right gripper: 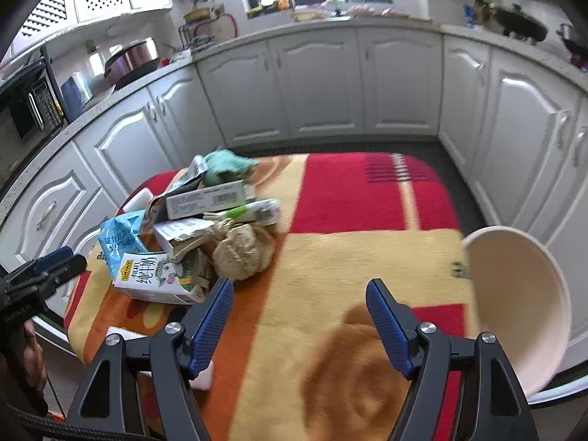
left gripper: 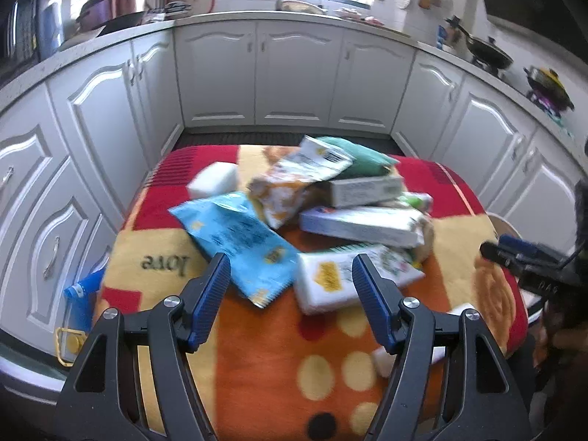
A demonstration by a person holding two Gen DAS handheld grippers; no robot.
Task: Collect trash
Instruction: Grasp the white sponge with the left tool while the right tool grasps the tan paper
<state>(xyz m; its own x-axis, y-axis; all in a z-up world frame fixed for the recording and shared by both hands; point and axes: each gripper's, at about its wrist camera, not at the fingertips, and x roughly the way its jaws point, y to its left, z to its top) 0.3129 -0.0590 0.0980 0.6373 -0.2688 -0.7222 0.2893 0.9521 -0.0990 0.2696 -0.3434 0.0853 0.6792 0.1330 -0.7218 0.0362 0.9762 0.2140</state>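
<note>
Trash pile [left gripper: 323, 217]: crumpled wrappers, boxes, milk carton [left gripper: 352, 279], on blanket [left gripper: 264, 367].

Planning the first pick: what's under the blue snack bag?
The blue snack bag lies mostly flat on the patterned blanket. Its far edge tucks under the orange-white bag, and its right corner meets the milk carton. Anything beneath it is covered.
</note>
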